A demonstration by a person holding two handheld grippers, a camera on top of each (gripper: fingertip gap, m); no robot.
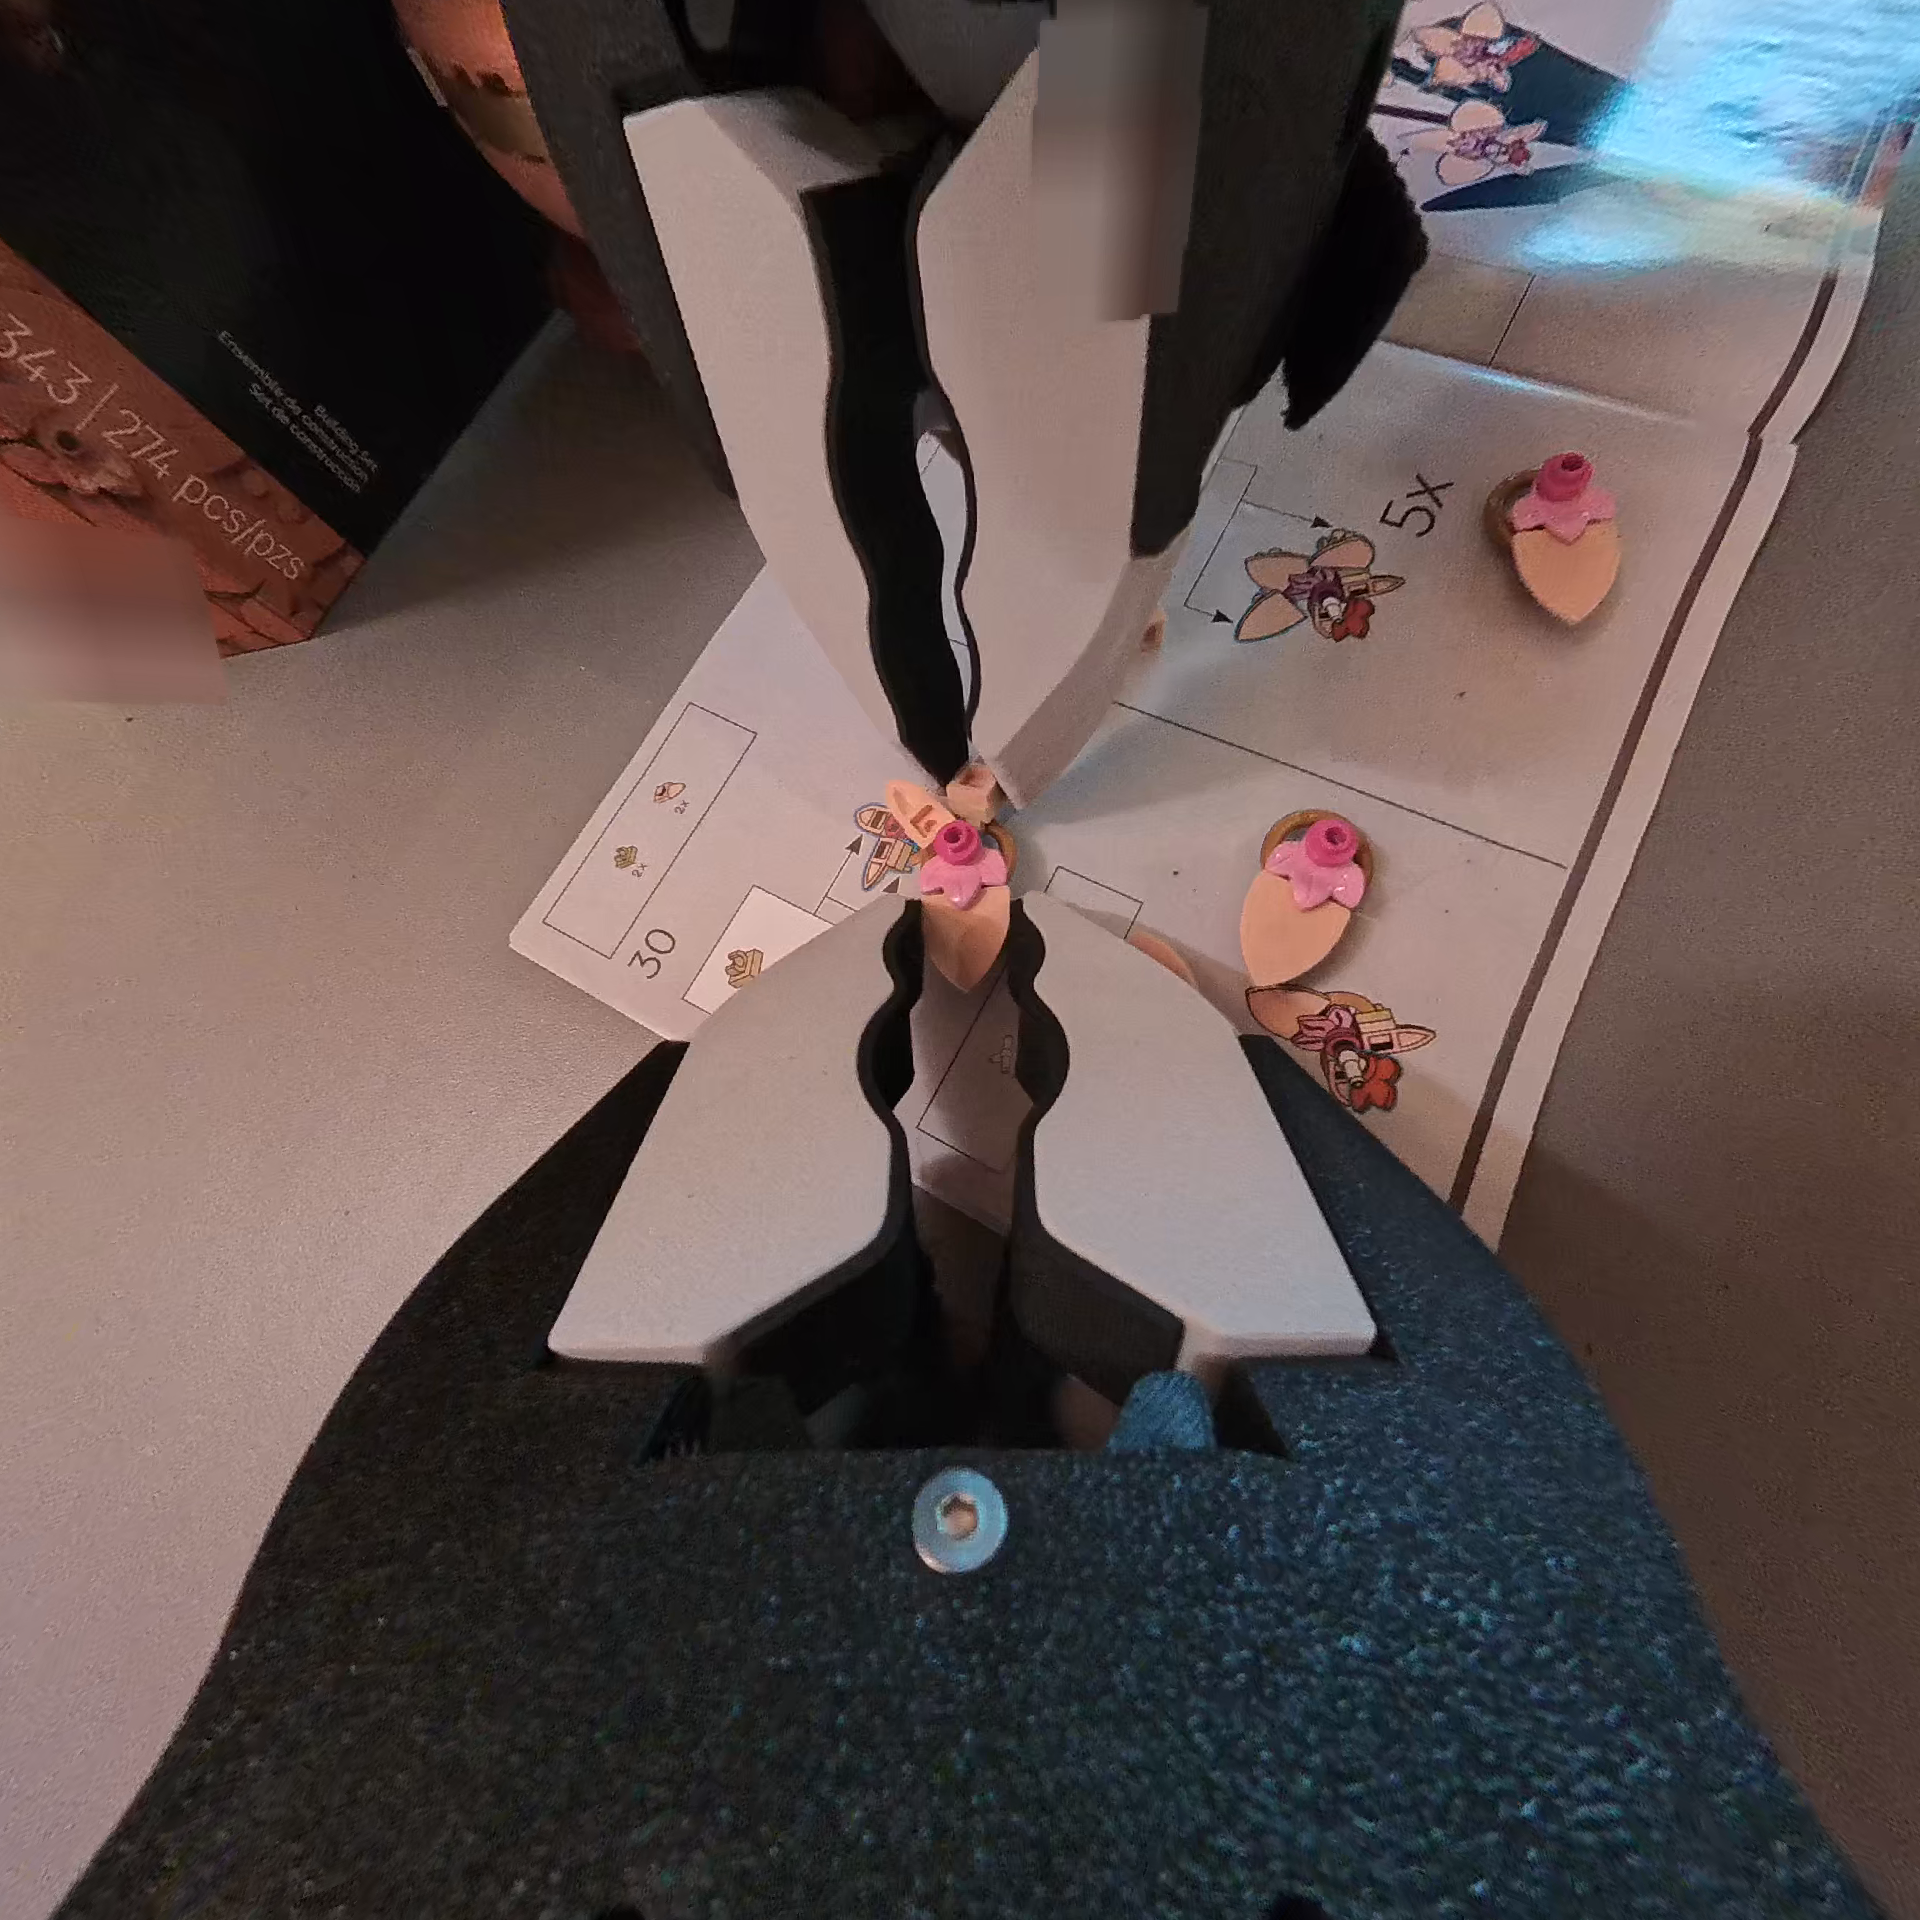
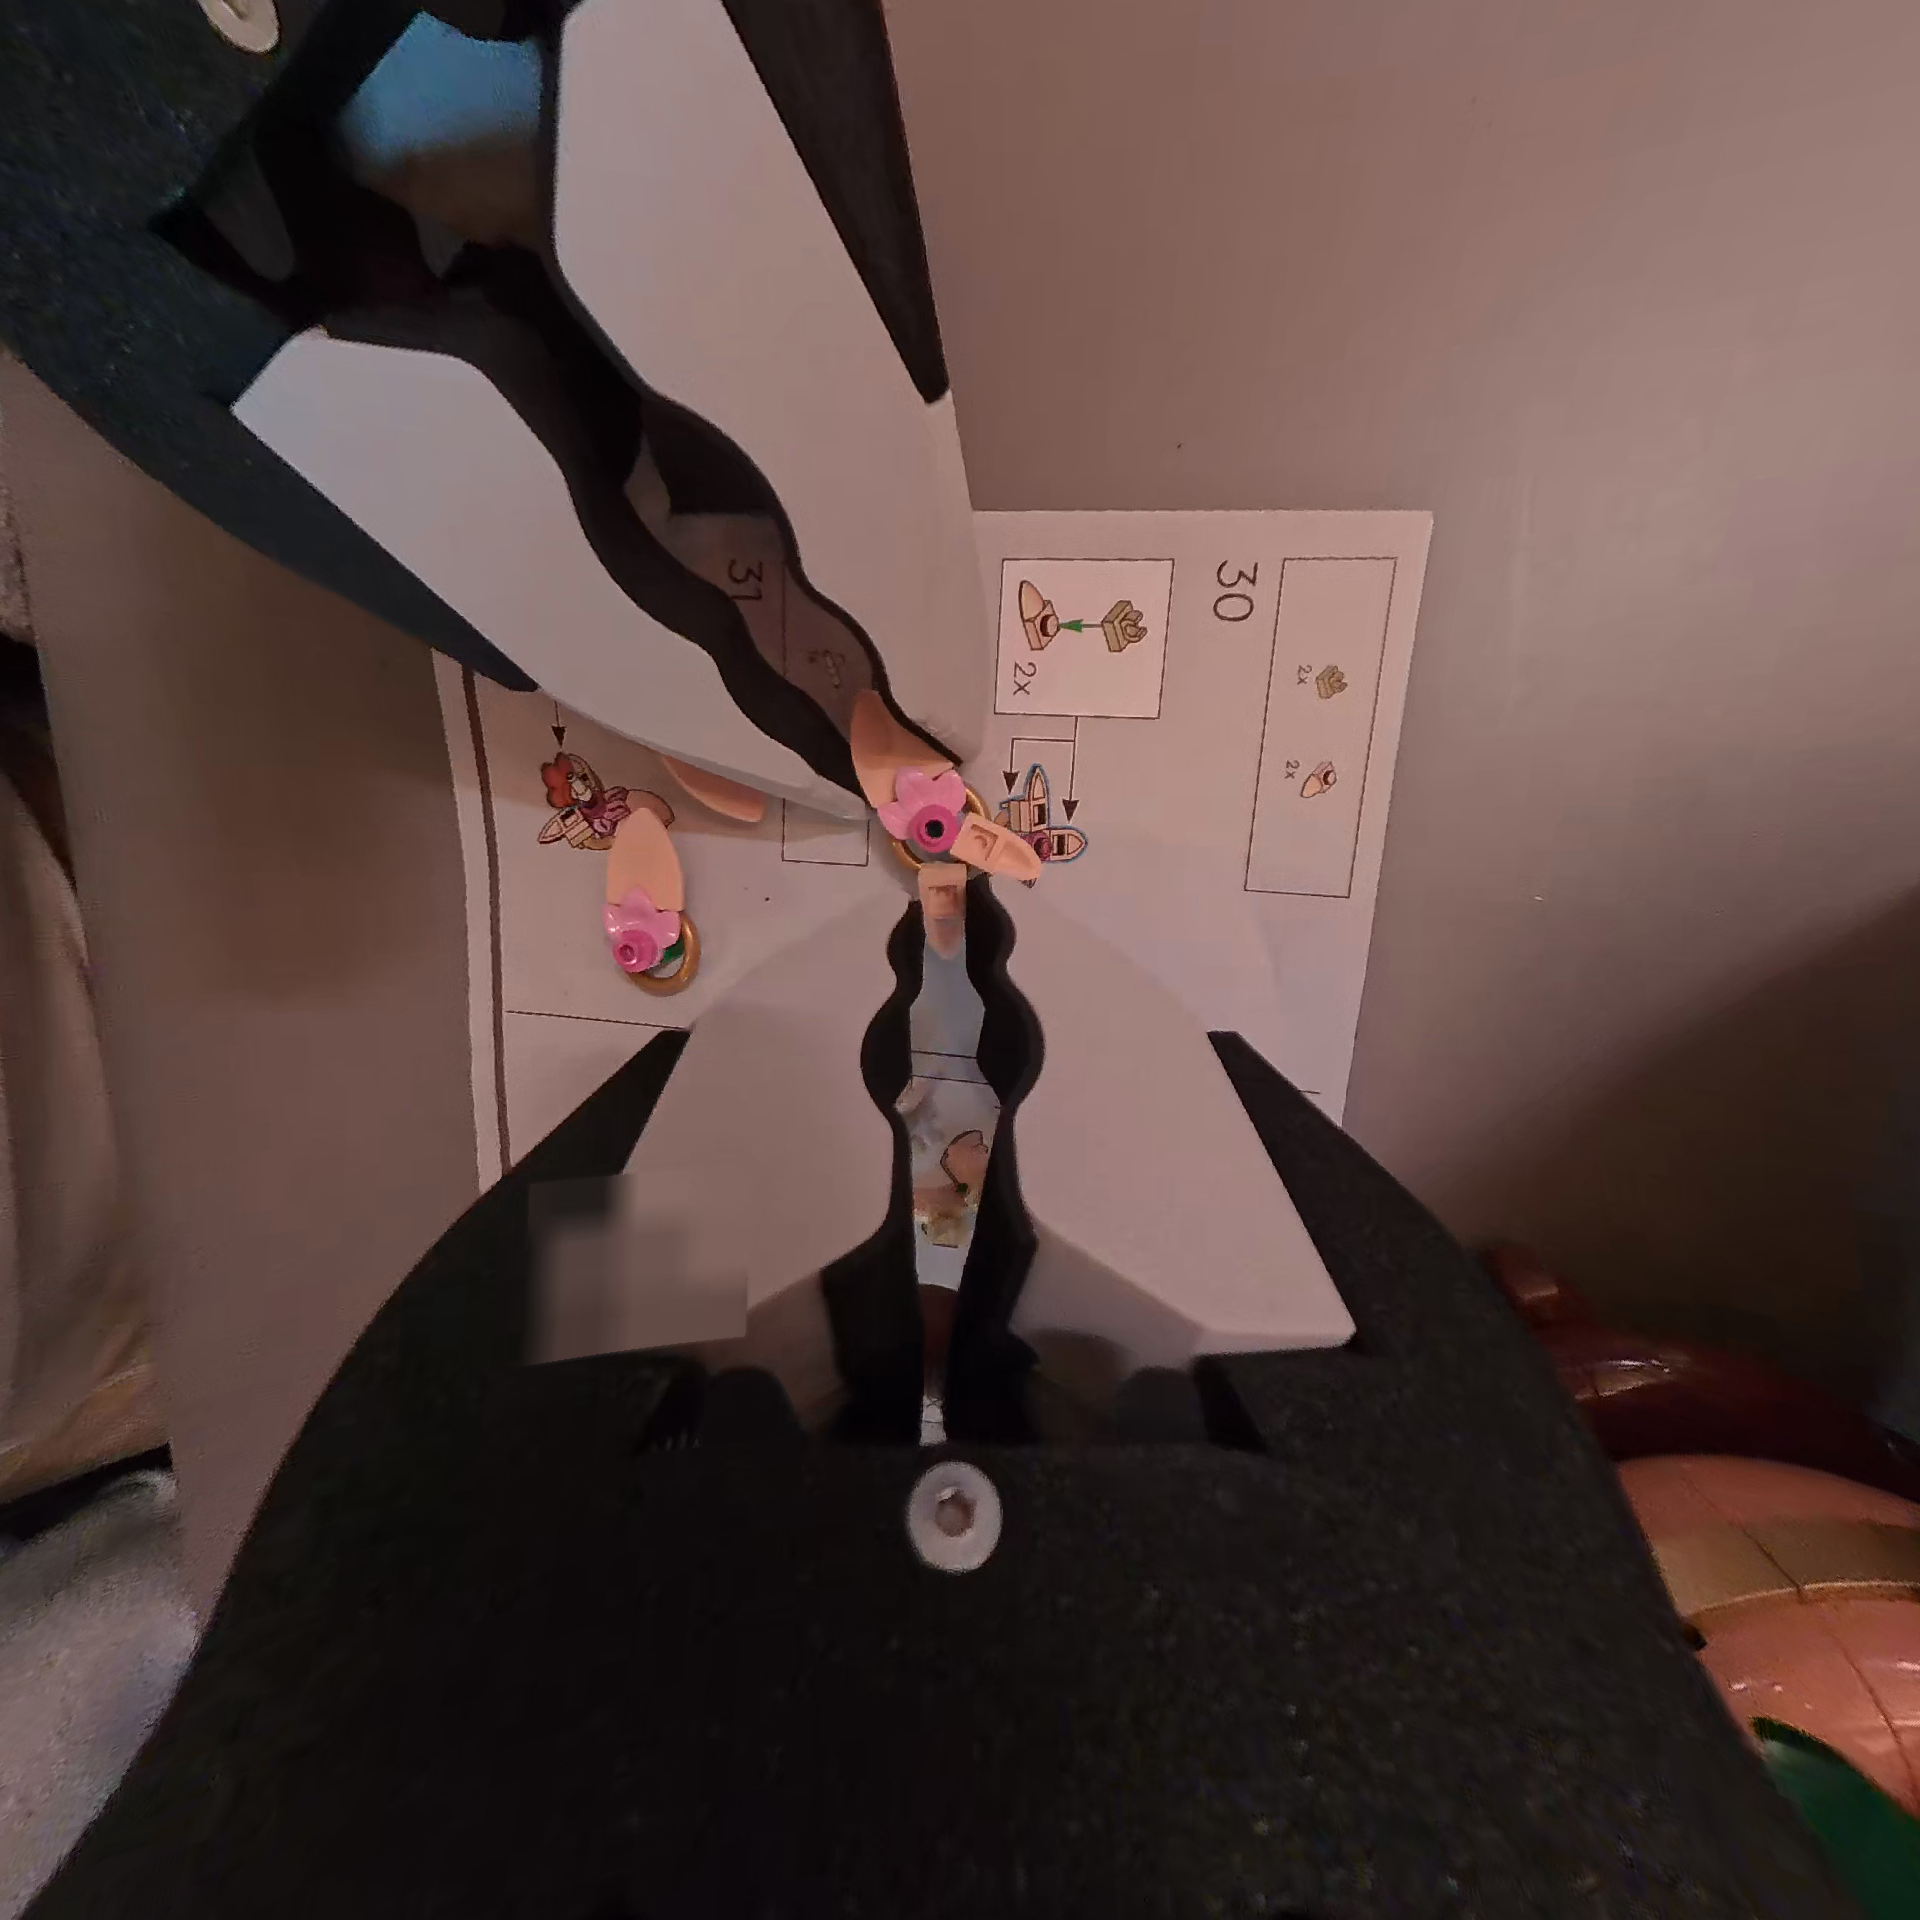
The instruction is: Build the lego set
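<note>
Grey counter [image 1: 260, 935] carries the instruction sheet [image 1: 1351, 748]; left gripper [image 1: 961, 925] clenches the flower assembly [image 1: 961, 894], long axis along its fingers; right gripper [image 2: 945, 914], opposite, grasps the small petal piece [image 2: 943, 914], tip touching it.

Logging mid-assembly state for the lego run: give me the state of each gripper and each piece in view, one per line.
left gripper: shut on held flower.
right gripper: shut on small tan piece.
held flower: off the page, pink top up.
small tan piece: pressed against held flower.
near loose flower: lying flat on the booklet.
far loose flower: lying flat on the booklet.
instruction booklet: open on the table.
set box: standing, closed.
</note>
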